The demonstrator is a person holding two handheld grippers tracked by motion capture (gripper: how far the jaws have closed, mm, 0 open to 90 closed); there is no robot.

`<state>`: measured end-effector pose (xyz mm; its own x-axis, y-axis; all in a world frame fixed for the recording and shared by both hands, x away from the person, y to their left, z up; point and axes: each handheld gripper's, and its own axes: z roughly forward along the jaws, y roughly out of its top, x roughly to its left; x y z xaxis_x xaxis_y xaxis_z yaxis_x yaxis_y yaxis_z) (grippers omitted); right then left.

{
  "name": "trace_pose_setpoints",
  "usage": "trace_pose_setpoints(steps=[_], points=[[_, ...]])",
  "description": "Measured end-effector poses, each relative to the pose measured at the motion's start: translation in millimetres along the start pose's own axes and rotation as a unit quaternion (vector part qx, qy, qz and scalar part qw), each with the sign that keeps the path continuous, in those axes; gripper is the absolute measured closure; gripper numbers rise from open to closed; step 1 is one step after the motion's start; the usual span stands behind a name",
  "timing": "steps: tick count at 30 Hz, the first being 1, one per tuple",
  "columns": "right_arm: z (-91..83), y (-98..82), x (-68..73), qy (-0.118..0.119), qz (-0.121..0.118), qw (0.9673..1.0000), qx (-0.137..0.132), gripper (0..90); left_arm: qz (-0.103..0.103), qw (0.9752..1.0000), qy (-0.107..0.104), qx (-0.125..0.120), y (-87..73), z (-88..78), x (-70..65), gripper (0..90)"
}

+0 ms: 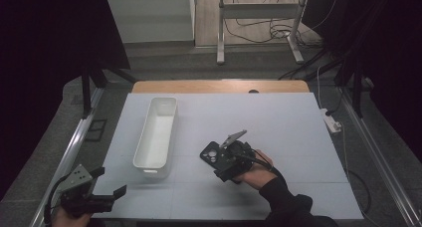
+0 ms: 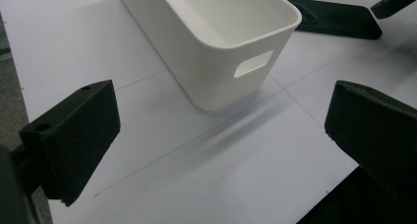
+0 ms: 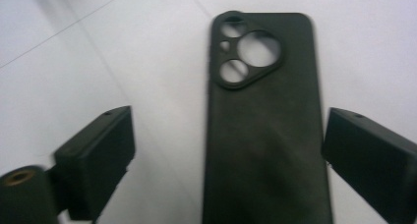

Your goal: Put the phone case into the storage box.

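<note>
A black phone case (image 1: pixel 209 153) (image 3: pixel 265 135) lies flat on the table, camera cut-outs pointing away from my right gripper (image 1: pixel 217 158) (image 3: pixel 228 123). That gripper is open, one jaw on each side of the case, and neither pad touches it. A long white bin (image 1: pixel 144 132) (image 2: pixel 211 62) stands left of the case, empty inside. My left gripper (image 1: pixel 108 182) (image 2: pixel 221 111) is open at the table's near left corner, short of the bin's handle end, with nothing between its jaws. The left gripper view also shows the case (image 2: pixel 339 20) beyond the bin.
A pale mat (image 1: pixel 278 122) covers the table, with a wooden edge (image 1: pixel 219 86) at the far side. A power strip (image 1: pixel 331 121) lies on the floor off the right edge. A metal stand (image 1: pixel 221 33) and cables are beyond the table.
</note>
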<state>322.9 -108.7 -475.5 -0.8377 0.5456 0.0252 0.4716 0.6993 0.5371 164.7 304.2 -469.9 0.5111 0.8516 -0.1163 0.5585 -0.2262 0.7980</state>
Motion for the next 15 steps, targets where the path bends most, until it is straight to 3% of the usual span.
trace_pose_setpoints(steps=[5, 15], points=[[-3.0, -2.6, -13.5, -0.010, 0.018, 0.9998, 0.000, 0.0, 0.000, 1.0000, 0.000, 0.000, 0.0, 0.0, 0.0, 0.8], [-0.9, -4.0, -20.6, -0.014, 0.017, 0.9997, 0.005, 0.0, 0.001, 1.0000, 0.000, 0.001, 0.1, 0.1, -0.1, 0.9]])
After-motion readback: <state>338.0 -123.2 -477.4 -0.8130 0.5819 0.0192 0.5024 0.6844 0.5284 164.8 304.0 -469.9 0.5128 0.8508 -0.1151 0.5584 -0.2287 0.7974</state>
